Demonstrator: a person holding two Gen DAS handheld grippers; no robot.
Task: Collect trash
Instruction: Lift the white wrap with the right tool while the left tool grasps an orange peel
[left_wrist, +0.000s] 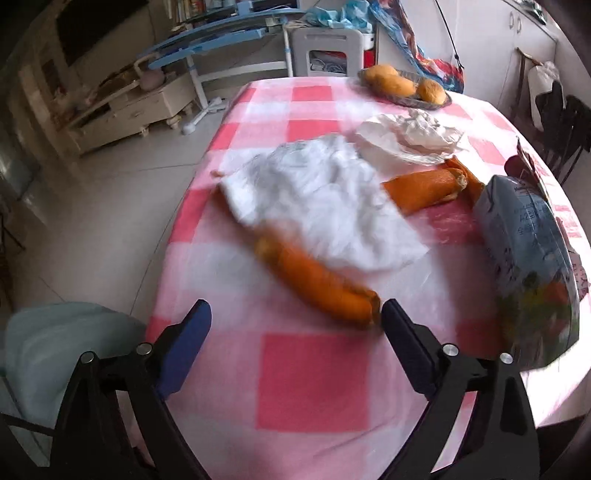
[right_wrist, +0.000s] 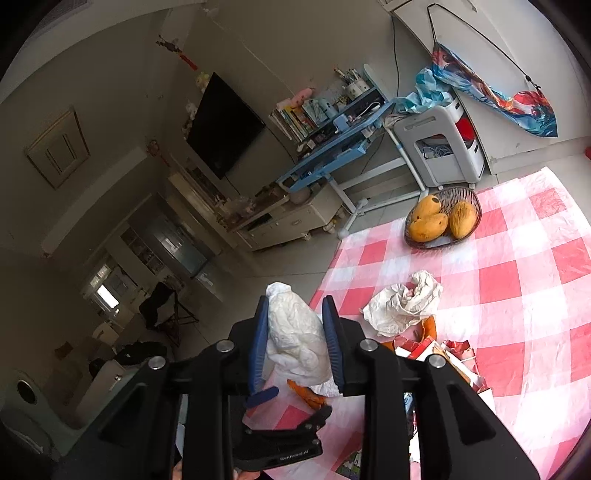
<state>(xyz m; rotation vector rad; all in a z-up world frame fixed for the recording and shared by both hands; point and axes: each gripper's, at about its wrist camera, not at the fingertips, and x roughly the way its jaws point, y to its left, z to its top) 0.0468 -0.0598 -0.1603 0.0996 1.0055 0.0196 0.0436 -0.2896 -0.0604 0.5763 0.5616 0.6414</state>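
Gripping a crumpled white tissue wad between their blue pads, the right tongs were raised above the near edge of the bench, which was covered in a pink-and-white checked cloth. The left tongs hung over the bench with their jaws spread wide and nothing between them; the end of an orange peel lay just ahead of their right finger. A flat white plastic bag lay beyond that peel, overlapping its far end. A second orange peel rested just past the bag's right side, and farther back sat a crumpled piece of white paper. A printed blue-grey carton stood at the bench's right edge, close to the left tongs. Near the far edge, a dark wicker basket held three mangoes. In the right wrist view, torn red-and-white packaging lay beside the tongs.
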